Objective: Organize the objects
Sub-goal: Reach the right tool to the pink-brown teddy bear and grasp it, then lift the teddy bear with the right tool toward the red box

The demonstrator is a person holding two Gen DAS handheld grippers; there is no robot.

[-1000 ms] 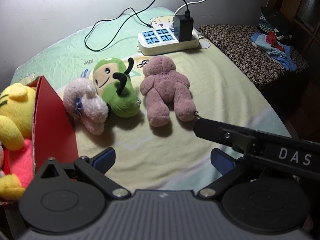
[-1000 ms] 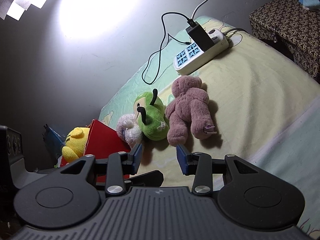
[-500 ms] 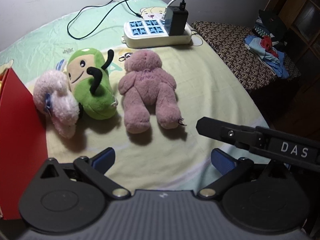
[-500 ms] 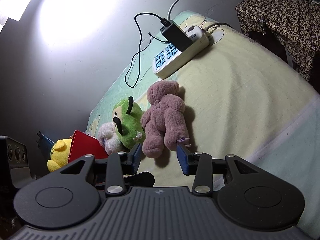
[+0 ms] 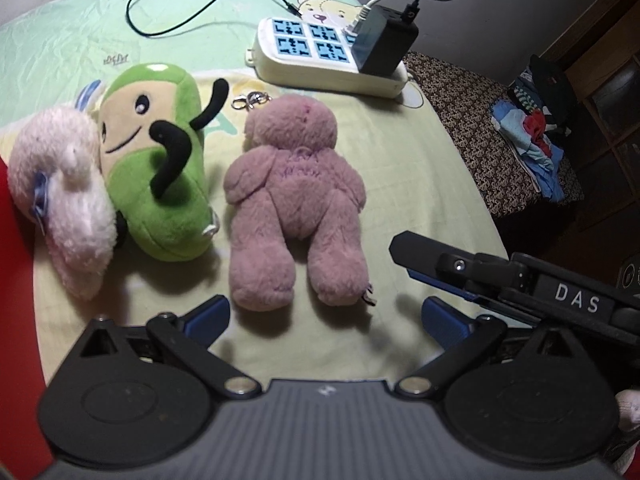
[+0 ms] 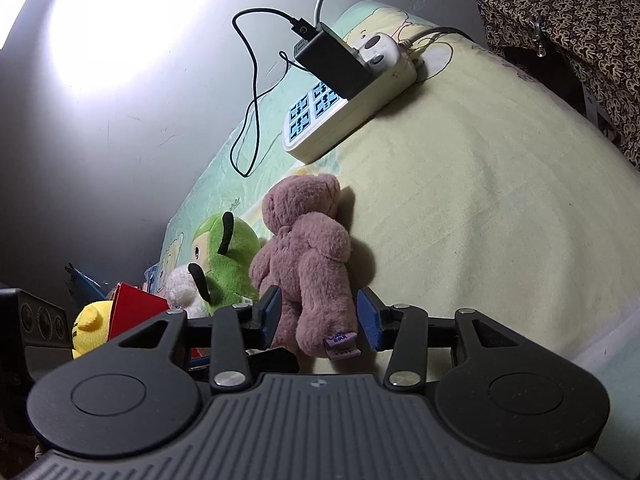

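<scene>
A mauve teddy bear (image 5: 294, 200) lies face down on the pale green and yellow bedsheet (image 5: 420, 184). Left of it lie a green plush (image 5: 160, 168) and a fluffy white plush (image 5: 64, 192), the latter against a red box (image 5: 16, 288). My left gripper (image 5: 326, 320) hangs open just short of the bear's feet. My right gripper (image 6: 320, 314) is open; one leg of the bear (image 6: 308, 272) shows between its jaws, and the pads do not visibly press it. A yellow plush (image 6: 90, 328) sits in the red box (image 6: 136, 308).
A white power strip (image 5: 328, 56) with a black adapter (image 5: 384, 44) and cables lies behind the toys. A patterned stool (image 5: 492, 148) with clothes stands to the right, past the bed's edge. A grey wall (image 6: 120, 140) runs behind the bed.
Both grippers have come lower and closer to the mauve bear. The right gripper's jaws have widened a little, and the bear's leg now shows between them.
</scene>
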